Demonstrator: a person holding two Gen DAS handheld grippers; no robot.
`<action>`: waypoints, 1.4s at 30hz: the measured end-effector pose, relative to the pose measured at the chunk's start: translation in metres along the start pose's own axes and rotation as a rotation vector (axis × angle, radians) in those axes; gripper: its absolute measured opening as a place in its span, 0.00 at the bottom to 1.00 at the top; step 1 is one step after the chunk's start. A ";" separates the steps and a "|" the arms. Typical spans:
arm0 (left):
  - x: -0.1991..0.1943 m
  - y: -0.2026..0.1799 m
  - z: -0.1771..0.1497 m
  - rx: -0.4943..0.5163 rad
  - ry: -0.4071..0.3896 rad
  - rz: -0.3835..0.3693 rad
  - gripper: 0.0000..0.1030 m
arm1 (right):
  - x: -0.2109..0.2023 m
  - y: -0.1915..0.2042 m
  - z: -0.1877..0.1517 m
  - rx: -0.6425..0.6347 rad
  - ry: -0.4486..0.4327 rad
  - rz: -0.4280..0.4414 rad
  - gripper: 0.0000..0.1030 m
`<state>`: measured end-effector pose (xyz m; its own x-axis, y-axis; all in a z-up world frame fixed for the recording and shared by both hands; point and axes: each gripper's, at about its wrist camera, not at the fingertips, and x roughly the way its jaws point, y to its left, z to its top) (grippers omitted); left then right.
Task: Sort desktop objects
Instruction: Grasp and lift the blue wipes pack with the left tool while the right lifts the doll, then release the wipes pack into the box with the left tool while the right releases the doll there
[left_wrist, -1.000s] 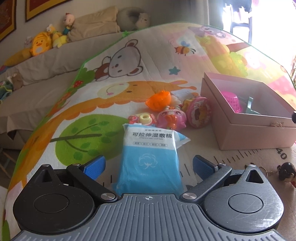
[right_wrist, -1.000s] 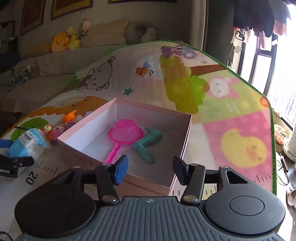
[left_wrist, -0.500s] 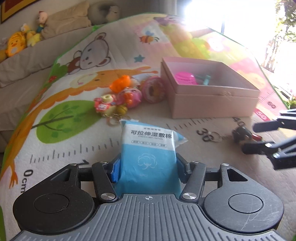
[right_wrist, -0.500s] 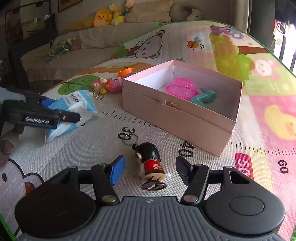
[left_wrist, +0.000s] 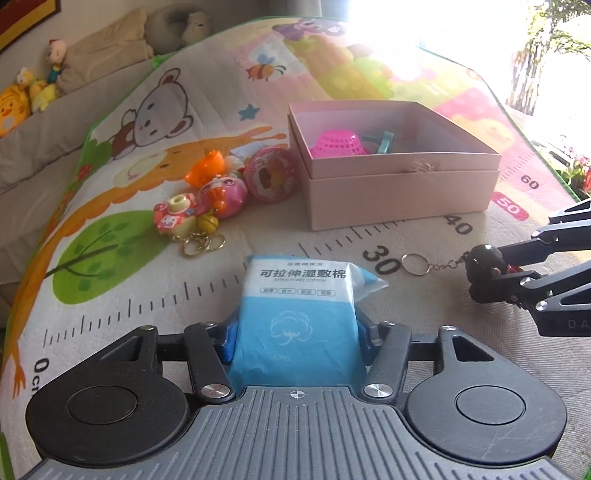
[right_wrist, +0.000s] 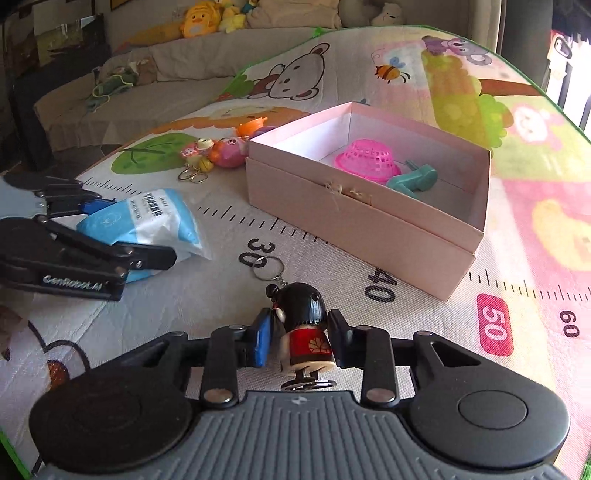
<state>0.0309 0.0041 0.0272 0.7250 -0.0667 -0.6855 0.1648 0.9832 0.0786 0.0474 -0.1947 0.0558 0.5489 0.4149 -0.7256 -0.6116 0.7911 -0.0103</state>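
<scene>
Both jaws closing now, left gripper (left_wrist: 297, 334) squeezing the wet cotton pack (left_wrist: 297, 306), right gripper (right_wrist: 300, 341) pinching the doll keychain (right_wrist: 303, 325): seat both firmly, then lift toward the pink box (right_wrist: 369, 221).

A cartoon play mat (left_wrist: 155, 258) is lying spread across the surface, showing a bear, a bee, a green tree and a ruler strip of printed numbers along its near side. Behind it a beige sofa (right_wrist: 155, 70) is running along the wall. Yellow plush toys (right_wrist: 201, 16) are sitting in a row on the sofa back, with a tan cushion (left_wrist: 107, 55) and a grey plush animal (left_wrist: 181, 27) lying beside them. Bright daylight is flooding in at the right, washing out the mat's far corner.
</scene>
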 end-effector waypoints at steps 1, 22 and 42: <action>-0.006 -0.002 0.001 0.008 -0.012 0.001 0.58 | -0.007 0.001 0.000 -0.003 -0.003 0.007 0.30; 0.023 -0.079 0.178 0.112 -0.332 -0.086 0.65 | -0.139 -0.108 0.093 0.184 -0.481 -0.159 0.28; 0.016 0.005 0.047 -0.014 -0.167 -0.004 0.97 | 0.003 -0.135 0.155 0.313 -0.220 -0.152 0.34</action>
<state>0.0747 -0.0004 0.0502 0.8256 -0.0966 -0.5559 0.1592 0.9851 0.0652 0.2196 -0.2309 0.1615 0.7488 0.3424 -0.5675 -0.3302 0.9351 0.1285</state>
